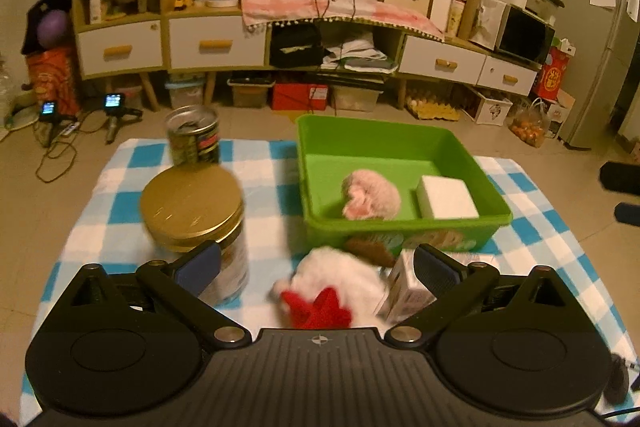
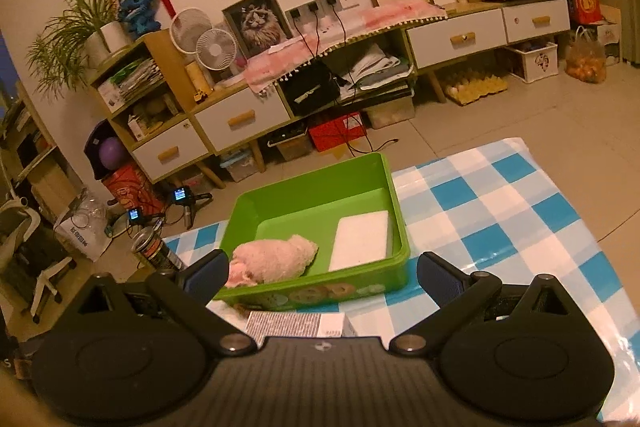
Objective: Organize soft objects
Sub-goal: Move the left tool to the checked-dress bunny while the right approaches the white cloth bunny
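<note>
Below my left gripper [image 1: 318,269], on the blue-and-white checked cloth [image 1: 120,215], lies a white plush toy [image 1: 340,279] with a red, star-shaped patch, blurred, its near edge cut off by my own black body; my jaws stand wide over it, pads apart and pressing on nothing. Just right of the toy stands a small white carton [image 1: 404,295], partly behind my right finger, and left of it a clear jar with a gold lid [image 1: 192,207], with a dark printed can [image 1: 194,139] behind that, smeared by blur. Beyond the toy sits the green plastic bin [image 1: 400,143], holding a fuzzy pink plush [image 1: 370,201] beside a white foam block [image 1: 446,197]. From my right gripper [image 2: 320,277], whose jaws also gape wide with nothing between them, the same green plastic bin [image 2: 320,183] shows nearer: the fuzzy pink plush [image 2: 276,261] is pale and woolly, one end hidden behind my left finger, and the white foam block [image 2: 362,239] lies flat just beside it against the right wall. A printed box [image 2: 296,323] peeks out under my body, mostly hidden, its text too small to read.
</note>
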Motion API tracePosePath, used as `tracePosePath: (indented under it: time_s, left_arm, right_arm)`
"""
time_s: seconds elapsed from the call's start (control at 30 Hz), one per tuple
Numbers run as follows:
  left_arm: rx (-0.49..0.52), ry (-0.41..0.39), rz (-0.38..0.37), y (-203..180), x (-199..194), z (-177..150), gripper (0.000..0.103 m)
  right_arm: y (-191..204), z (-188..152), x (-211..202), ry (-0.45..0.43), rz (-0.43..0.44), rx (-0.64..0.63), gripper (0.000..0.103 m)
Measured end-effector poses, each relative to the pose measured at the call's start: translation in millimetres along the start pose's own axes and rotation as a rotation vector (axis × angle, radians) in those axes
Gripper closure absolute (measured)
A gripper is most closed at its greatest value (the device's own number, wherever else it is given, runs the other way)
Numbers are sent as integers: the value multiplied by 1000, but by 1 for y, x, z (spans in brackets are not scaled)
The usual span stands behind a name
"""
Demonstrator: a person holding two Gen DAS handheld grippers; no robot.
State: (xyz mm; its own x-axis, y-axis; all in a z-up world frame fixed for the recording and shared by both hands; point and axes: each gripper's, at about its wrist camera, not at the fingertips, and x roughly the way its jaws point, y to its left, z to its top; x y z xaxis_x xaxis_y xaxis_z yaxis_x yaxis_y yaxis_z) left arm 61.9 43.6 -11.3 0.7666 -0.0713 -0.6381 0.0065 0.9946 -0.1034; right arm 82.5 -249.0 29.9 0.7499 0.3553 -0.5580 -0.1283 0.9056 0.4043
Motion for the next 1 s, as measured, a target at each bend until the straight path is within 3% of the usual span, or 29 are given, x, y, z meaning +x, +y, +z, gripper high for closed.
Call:
tracePosePath:
  time_s: [0.47, 0.77, 1.0]
  left_arm:
    - [73, 26, -64, 16, -29, -51, 5]
    - [109, 59, -66, 21, -32, -83, 5]
    - [134, 95, -115, 8, -30, -105, 5]
  right_arm:
    - [10, -44, -28, 44, 46, -123, 31]
    - [17, -88, -24, 119, 33, -223, 31]
    - [8, -115, -15, 149, 44, -289, 31]
